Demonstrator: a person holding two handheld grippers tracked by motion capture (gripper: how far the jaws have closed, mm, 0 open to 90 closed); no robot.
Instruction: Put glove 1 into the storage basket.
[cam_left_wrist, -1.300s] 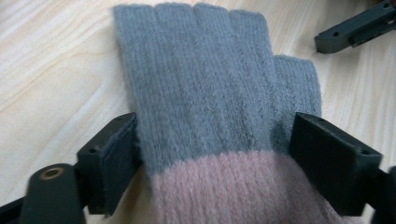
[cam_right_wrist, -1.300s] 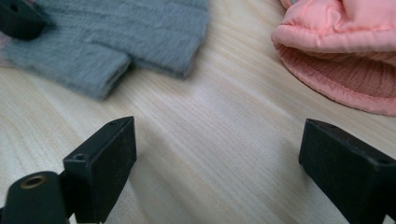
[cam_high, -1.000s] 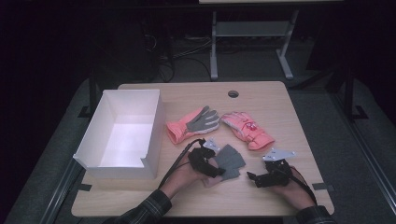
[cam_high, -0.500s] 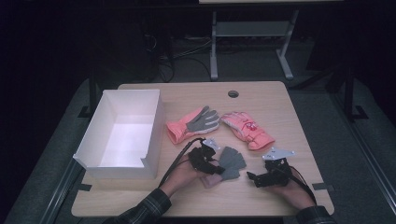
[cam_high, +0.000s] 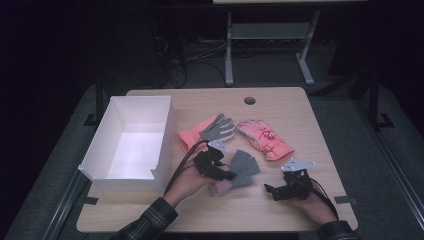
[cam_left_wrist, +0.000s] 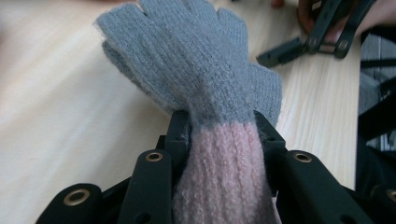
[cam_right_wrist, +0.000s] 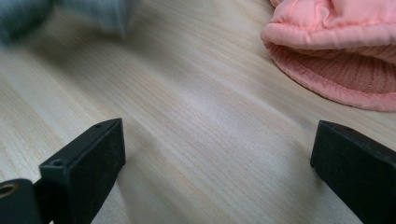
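Note:
A knit glove (cam_high: 244, 166) with grey fingers and a pink cuff lies at the table's front middle. My left gripper (cam_high: 227, 176) is shut on it at the wrist. In the left gripper view the black jaws pinch the glove (cam_left_wrist: 196, 70) where grey meets pink, and its fingers fan out ahead of my left gripper (cam_left_wrist: 223, 126). My right gripper (cam_high: 270, 190) rests open on the wood to the right, pointing left toward the glove. Between the wide-apart jaws of the right gripper (cam_right_wrist: 219, 144) there is only bare table.
A white open box (cam_high: 95, 150) stands at the left. A salmon and grey glove (cam_high: 207, 131) and a pink padded glove (cam_high: 264, 139) lie mid-table; the padded glove's cuff (cam_right_wrist: 336, 51) is just beyond my right gripper. A cable hole (cam_high: 249, 100) sits at the back.
The left gripper has shifted very slightly with the knit glove held in it. The right gripper has stayed where it was.

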